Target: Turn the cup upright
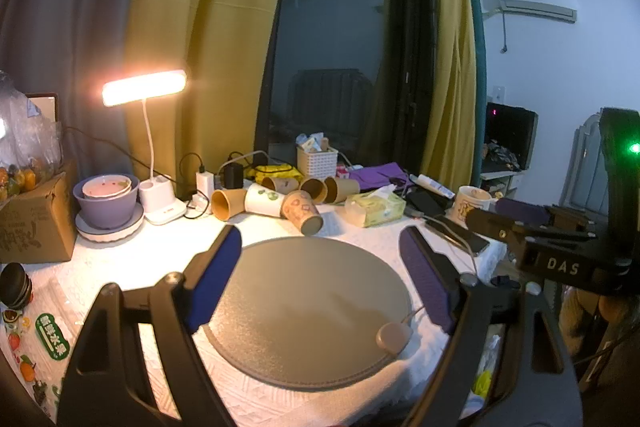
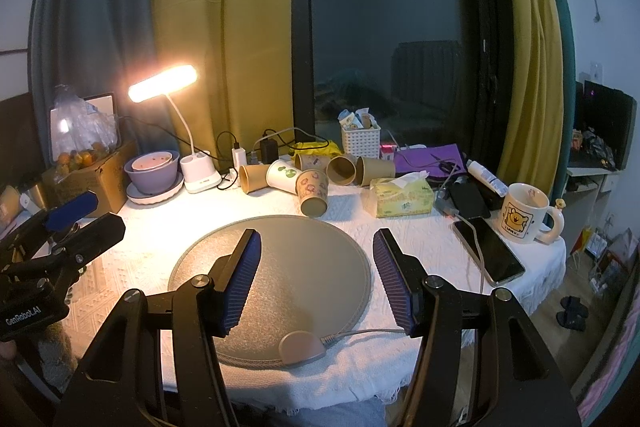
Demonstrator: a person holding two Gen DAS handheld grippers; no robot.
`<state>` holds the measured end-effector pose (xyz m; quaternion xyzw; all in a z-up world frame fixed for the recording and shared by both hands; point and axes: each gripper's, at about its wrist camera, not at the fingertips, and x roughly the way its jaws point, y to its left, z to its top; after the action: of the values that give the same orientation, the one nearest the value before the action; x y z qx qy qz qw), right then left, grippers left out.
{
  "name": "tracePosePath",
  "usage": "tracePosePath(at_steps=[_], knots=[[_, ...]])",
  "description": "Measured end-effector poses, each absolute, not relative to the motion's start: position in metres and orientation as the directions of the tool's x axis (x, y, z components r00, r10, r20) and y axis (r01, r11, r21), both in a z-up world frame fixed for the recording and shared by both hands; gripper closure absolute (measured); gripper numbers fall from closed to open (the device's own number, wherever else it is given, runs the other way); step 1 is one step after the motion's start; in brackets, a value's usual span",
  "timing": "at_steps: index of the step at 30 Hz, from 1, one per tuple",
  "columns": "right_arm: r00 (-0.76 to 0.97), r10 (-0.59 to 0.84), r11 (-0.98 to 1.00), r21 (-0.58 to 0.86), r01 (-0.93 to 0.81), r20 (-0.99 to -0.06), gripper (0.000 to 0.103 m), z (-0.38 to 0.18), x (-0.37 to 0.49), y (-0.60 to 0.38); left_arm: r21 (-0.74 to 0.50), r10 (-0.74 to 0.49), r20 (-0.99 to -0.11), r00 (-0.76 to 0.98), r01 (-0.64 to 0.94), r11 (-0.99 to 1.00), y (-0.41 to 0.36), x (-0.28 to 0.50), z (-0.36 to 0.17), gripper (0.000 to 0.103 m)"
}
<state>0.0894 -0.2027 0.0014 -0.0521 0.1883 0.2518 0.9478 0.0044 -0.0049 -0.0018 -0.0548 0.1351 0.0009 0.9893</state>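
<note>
Left wrist view: sits low over near-left edge of table [image 1: 132, 251], looks forward and slightly right across round grey mat [image 1: 304, 307] toward window [image 1: 344, 39]; own fingers [image 1: 218, 279] frame mat close up. Right gripper [image 1: 520, 223] pokes in at right edge.

Right wrist view: sits a bit higher and further back, faces window [image 2: 384, 39] squarely (more table shows); left gripper [image 2: 72, 211] enters at left edge.

Shared: mat [image 2: 280, 267], row of tipped paper cups [image 2: 312, 175], desk lamp [image 2: 164, 87], tissue pack [image 2: 400, 199], mug [image 2: 524, 215].
</note>
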Motion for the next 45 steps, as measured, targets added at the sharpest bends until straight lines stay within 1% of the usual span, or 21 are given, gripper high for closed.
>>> tracePosePath(at_steps=[45], knots=[[0.800,0.457,0.868,0.000,-0.496,-0.388,0.042,-0.0010,0.0913,-0.2050,-0.107,-0.014,-0.270,0.963,-0.015,0.994,-0.0058,0.0053,-0.0010,0.021]])
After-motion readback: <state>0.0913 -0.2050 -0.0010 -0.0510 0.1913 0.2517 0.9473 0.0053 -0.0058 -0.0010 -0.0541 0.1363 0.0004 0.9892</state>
